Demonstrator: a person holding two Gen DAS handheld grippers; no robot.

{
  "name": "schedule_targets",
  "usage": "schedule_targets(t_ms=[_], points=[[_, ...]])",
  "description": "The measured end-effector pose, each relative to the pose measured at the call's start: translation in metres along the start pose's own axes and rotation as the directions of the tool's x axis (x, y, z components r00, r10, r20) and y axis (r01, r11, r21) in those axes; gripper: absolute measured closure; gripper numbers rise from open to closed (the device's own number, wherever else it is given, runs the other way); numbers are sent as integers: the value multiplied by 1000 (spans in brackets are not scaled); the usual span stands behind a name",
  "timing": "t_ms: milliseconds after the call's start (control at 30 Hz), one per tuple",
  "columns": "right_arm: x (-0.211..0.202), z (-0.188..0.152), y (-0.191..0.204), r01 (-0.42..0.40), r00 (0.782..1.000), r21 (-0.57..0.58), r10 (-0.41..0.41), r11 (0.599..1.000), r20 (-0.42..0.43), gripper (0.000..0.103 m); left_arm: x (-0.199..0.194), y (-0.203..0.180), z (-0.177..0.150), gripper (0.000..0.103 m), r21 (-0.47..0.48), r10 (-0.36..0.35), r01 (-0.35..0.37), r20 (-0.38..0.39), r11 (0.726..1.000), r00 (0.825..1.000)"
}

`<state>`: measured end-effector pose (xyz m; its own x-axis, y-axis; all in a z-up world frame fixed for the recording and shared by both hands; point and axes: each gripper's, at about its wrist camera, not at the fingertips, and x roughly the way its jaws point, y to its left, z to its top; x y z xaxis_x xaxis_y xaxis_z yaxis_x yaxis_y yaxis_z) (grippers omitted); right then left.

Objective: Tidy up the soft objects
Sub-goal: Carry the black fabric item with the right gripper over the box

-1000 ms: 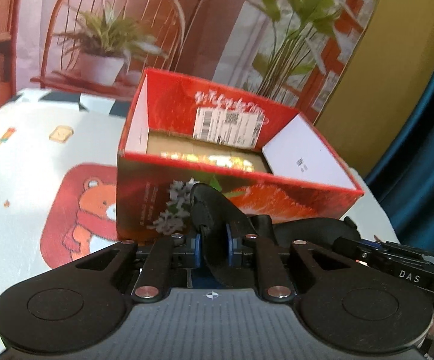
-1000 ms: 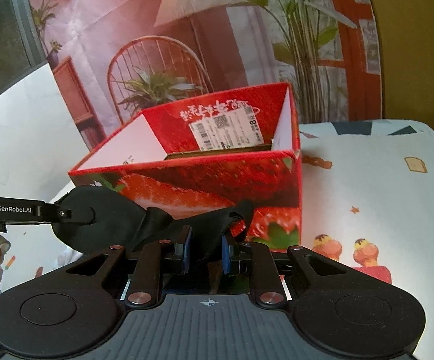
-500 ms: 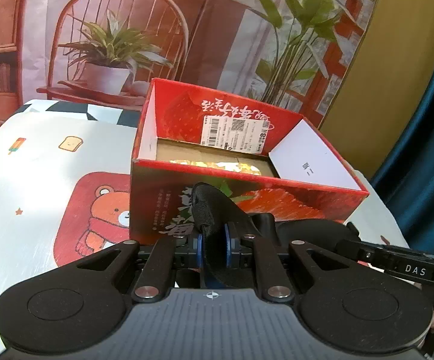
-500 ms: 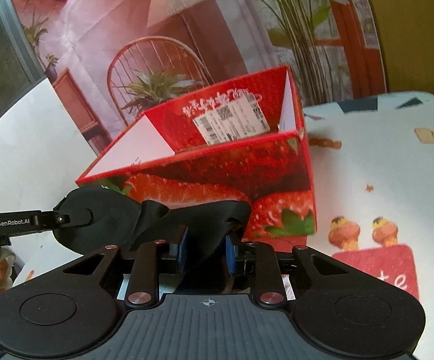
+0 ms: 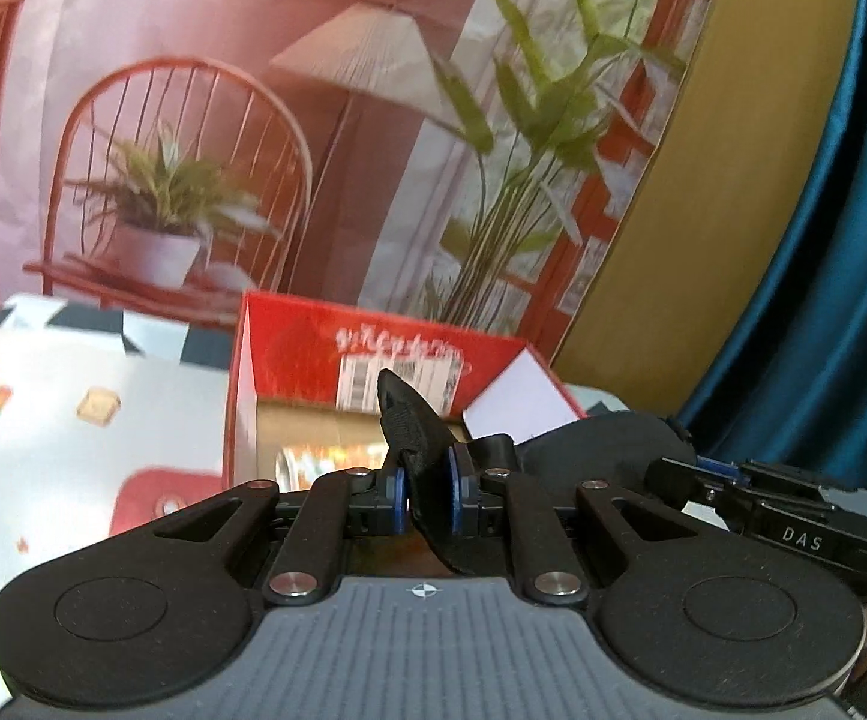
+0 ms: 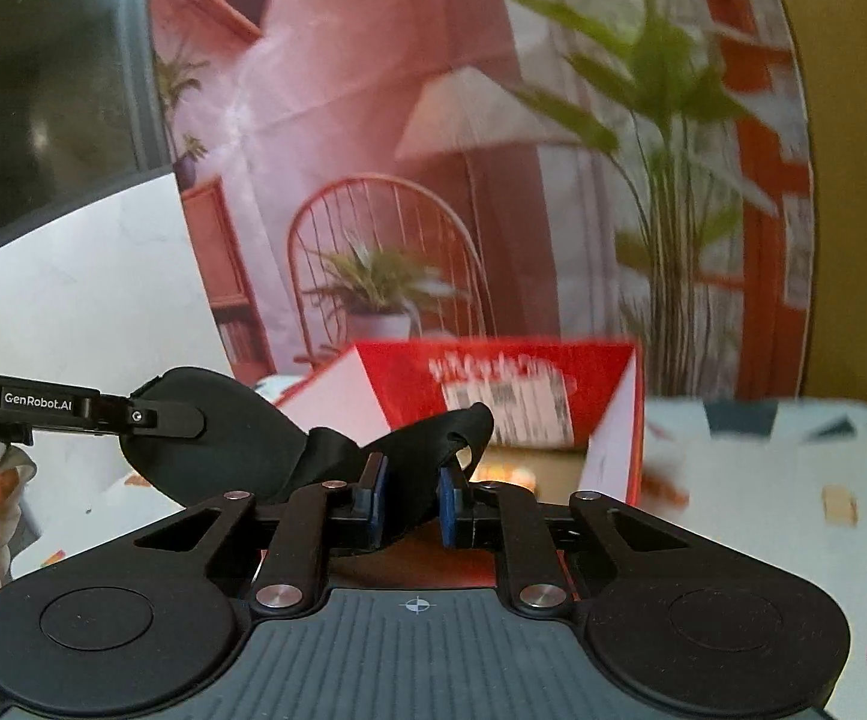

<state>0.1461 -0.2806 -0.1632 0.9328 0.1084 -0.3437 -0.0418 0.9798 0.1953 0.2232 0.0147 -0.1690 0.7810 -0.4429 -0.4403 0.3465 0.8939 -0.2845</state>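
A black soft eye mask [image 6: 211, 438] hangs between my two grippers, above and in front of an open red strawberry box [image 5: 325, 354]. My left gripper [image 5: 426, 495] is shut on one end of the mask [image 5: 427, 462]. My right gripper [image 6: 412, 495] is shut on the mask's strap end [image 6: 433, 438]. The left gripper shows at the left of the right wrist view [image 6: 133, 417], and the right gripper at the right of the left wrist view [image 5: 793, 516]. The box [image 6: 511, 378] has a barcode label inside its far wall and brown cardboard at its bottom.
The box stands on a white tablecloth [image 5: 43, 420] with cartoon prints and a red bear patch [image 5: 151, 498]. A printed backdrop with a chair and plants [image 5: 193, 180] rises behind. A blue curtain [image 5: 823, 300] hangs at the right.
Both grippers have risen with the mask. The box now sits lower and farther in both views, and its inside floor shows past the mask.
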Motion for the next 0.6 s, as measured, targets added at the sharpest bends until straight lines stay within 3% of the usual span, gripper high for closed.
schedule_targets(t_ms=[300, 400, 600], points=[[31, 61, -6, 9, 1000, -49, -8, 999, 10, 87, 25, -8, 54, 89, 99, 68, -76, 82, 992, 994], [50, 81, -4, 31, 999, -117, -30, 993, 16, 87, 44, -9, 77, 89, 126, 97, -110, 102, 986, 990], [104, 102, -21, 59, 997, -67, -62, 996, -36, 87, 96, 1, 98, 89, 157, 150, -152, 26, 976, 988]])
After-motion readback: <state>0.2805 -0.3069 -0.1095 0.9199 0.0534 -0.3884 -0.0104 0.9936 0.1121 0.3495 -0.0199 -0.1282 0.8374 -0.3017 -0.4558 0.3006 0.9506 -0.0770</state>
